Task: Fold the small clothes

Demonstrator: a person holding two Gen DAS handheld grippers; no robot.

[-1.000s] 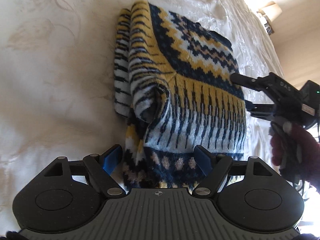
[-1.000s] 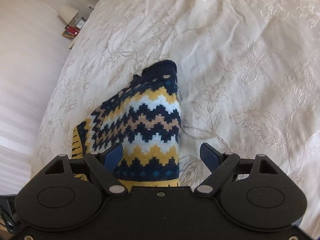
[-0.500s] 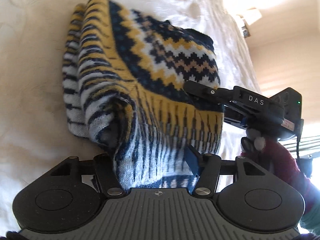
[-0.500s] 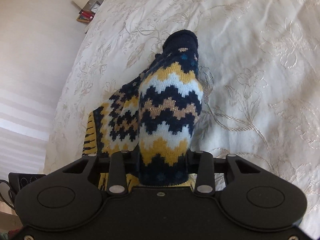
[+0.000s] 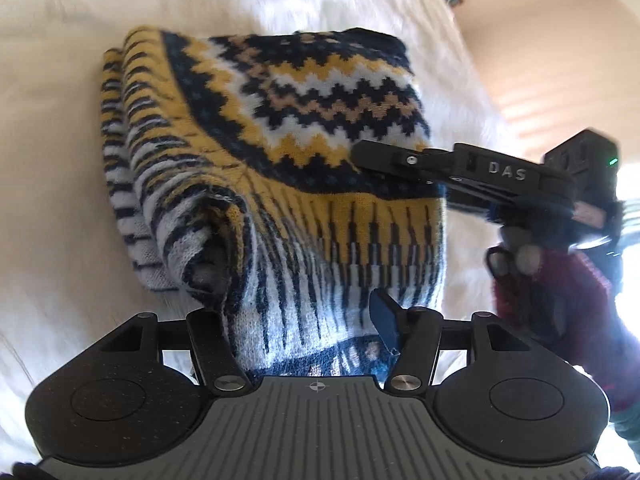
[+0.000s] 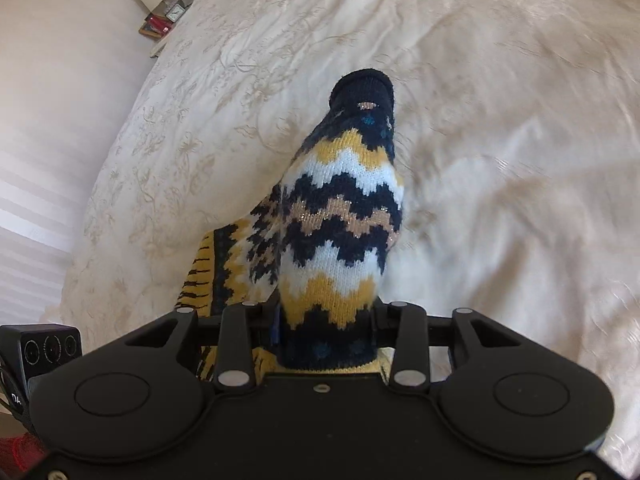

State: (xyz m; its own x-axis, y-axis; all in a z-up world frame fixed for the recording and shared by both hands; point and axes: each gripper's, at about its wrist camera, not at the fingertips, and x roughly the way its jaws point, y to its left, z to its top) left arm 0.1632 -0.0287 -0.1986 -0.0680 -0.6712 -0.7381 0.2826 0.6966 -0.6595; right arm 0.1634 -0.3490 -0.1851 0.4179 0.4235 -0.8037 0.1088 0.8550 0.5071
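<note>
A small knitted sweater (image 5: 280,152) with navy, yellow, white and tan zigzag bands is folded into a thick bundle on a cream bedspread (image 5: 52,184). My left gripper (image 5: 308,332) is shut on the bundle's near striped edge. My right gripper (image 5: 380,160) reaches in from the right and grips the bundle's right edge. In the right wrist view the right gripper (image 6: 326,328) is shut on the zigzag fabric, and the sweater (image 6: 340,216) rises ahead of it to a navy cuff (image 6: 364,88). Both grippers hold the sweater off the bed.
The embroidered cream bedspread (image 6: 500,160) fills both views. A bedside table (image 6: 160,24) with a lamp, a clock and red books stands at the bed's far left corner beside a pale wall. A red-gloved hand (image 5: 560,292) holds the right gripper.
Both grippers went from open around the sweater's edges to shut on the fabric. The sweater has been lifted and bunched, and hangs between them.
</note>
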